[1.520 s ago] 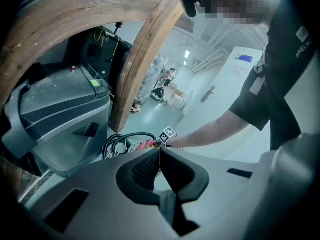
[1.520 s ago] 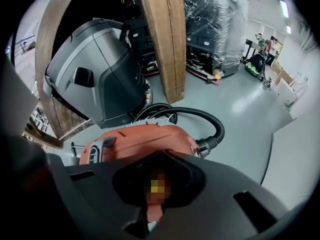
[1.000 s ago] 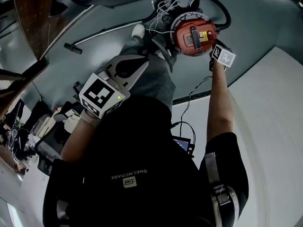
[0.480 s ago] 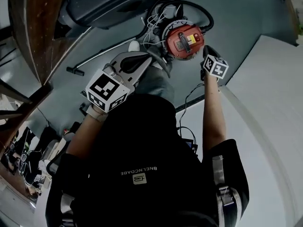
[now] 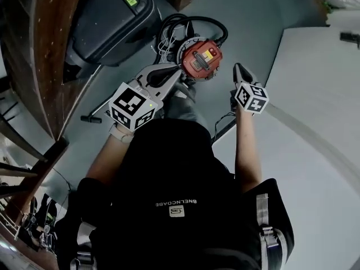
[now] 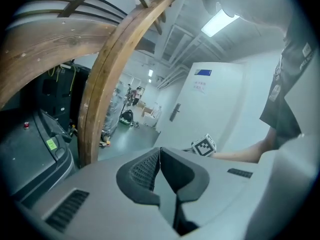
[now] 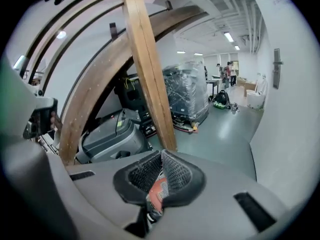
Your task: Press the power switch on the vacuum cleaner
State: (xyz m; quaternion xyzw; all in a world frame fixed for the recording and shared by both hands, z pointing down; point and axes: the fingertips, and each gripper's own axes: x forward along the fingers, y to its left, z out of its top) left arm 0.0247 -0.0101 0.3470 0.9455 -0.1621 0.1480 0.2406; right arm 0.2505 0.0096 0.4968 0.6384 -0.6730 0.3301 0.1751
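Head view: vacuum cleaner (image 5: 201,59), a round red body with a black hose (image 5: 191,22) looped behind it, sits on the grey floor (image 5: 264,21) in the upper middle of the frame. The left gripper (image 5: 175,73) reaches in from the lower left, its closed tips at the vacuum's left edge; whether they touch it cannot be told. The right gripper (image 5: 237,68) is just right of the vacuum and a little lower, clear of it, with its jaws drawn to a point. A large dark grey machine (image 5: 112,21) stands at upper left beside a curved wooden frame (image 5: 45,55).

Left gripper view: the left gripper (image 6: 160,151) has its jaws pressed together with nothing between them. Past them, at right of centre, the marker cube (image 6: 203,145) of the other gripper shows on an outstretched arm. A wooden arch (image 6: 102,79) sweeps across the left half.

Right gripper view: the right gripper (image 7: 161,155) has its jaws meeting at the tips and gripping nothing. Through the gap under the tips, a red patch of the vacuum cleaner (image 7: 156,191) shows beyond. A wooden beam (image 7: 145,69) rises behind, with the grey machine (image 7: 107,134) at its left.
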